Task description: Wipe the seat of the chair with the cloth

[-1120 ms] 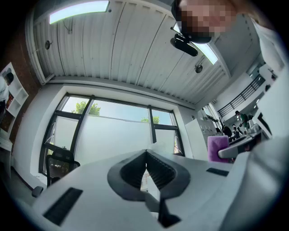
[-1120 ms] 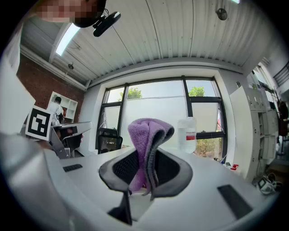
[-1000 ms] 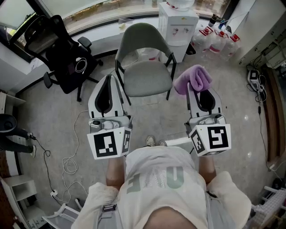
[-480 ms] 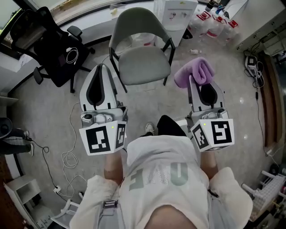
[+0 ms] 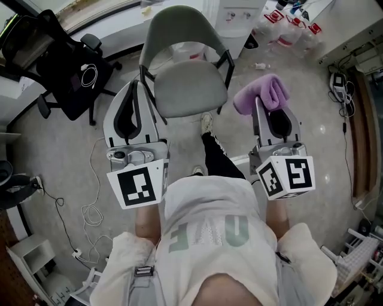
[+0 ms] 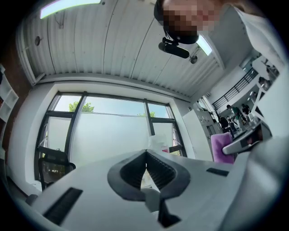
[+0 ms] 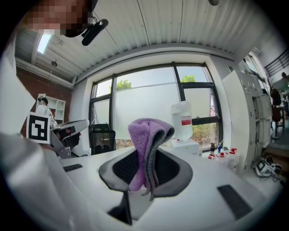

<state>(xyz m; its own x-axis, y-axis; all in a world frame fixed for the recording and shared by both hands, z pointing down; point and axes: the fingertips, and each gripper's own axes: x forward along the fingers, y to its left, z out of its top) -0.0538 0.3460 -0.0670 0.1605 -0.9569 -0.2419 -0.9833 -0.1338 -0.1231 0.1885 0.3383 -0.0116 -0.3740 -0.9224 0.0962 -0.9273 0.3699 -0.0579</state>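
The grey speckled concrete floor (image 5: 311, 119) spread under everything. On it in front of me stood the grey-green padded chair with a black metal frame (image 5: 190, 89), its seat bare and facing me. Off to its left was a black swivel office chair (image 5: 57, 63) with a coiled white cord lying on it, well apart from the grey-green one. Behind the padded chair's backrest stood a white water dispenser (image 5: 238, 13).

My black-trousered leg (image 5: 218, 158) reached forward, the shoe set down just beside the seat's front edge.

My left gripper (image 5: 136, 85) pointed at the seat's left front corner, overlapping it in the head view; whether it touched I could not tell. Its jaws were closed tip to tip with nothing between them.

My right gripper (image 5: 266, 110) was held to the right of the chair, beyond its armrest and over the floor. Its jaws were clamped on the folded purple terry cloth (image 5: 263, 95), which bulged out over the tips and hung down between the pads in the right gripper view. The cloth was clear of the seat.

A loose white cable (image 5: 93, 212) curled on the floor to my left, and a cluster of red-capped clear bottles (image 5: 293, 27) stood near the dispenser.
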